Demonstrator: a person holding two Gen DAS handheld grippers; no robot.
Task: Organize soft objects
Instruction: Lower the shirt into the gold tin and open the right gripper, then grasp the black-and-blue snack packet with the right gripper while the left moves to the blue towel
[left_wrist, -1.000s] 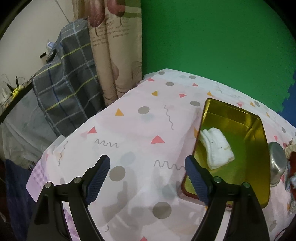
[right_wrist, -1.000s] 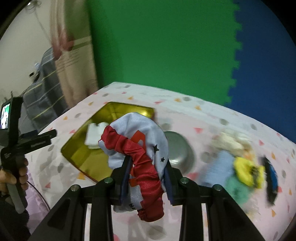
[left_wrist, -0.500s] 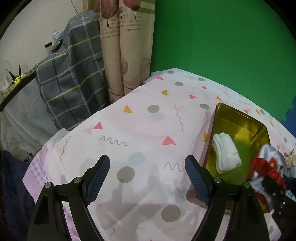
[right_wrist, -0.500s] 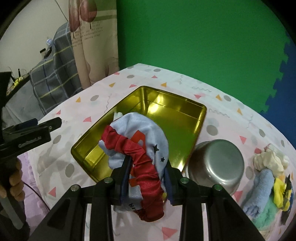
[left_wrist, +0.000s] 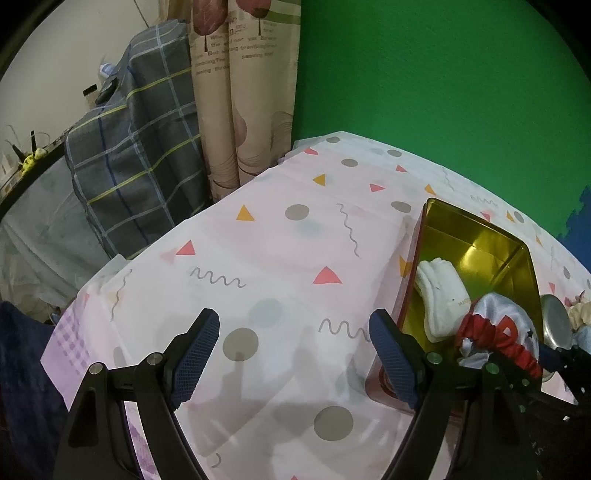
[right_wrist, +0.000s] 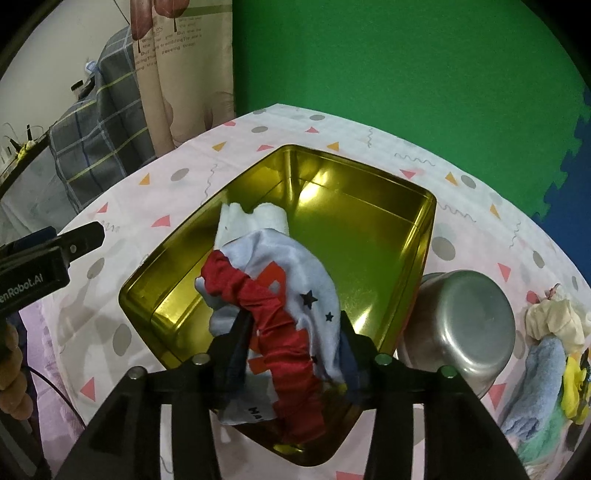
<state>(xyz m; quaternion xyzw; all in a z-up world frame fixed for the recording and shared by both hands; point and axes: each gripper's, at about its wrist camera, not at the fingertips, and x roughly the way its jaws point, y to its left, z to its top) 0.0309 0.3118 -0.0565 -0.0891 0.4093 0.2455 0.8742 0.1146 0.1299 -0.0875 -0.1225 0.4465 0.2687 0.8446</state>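
My right gripper (right_wrist: 291, 332) is shut on a light blue garment with a red ruffled band (right_wrist: 280, 306) and holds it over the near part of a gold tin tray (right_wrist: 424, 236). White socks (right_wrist: 258, 218) lie in the tray, partly hidden behind the garment. In the left wrist view the tray (left_wrist: 410, 273), the socks (left_wrist: 439, 295) and the held garment (left_wrist: 498, 332) show at the right. My left gripper (left_wrist: 293, 354) is open and empty above the tablecloth, left of the tray.
An upturned steel bowl (right_wrist: 458, 325) sits right of the tray. A pile of soft items (right_wrist: 550, 354), cream, blue, yellow and green, lies at the far right. A plaid cloth (left_wrist: 136, 155) and a curtain (left_wrist: 240, 92) stand beyond the table's left edge.
My right gripper has carried the garment leftward from near the pile to over the tray and lowered it. The left gripper has shifted slightly and stays open.
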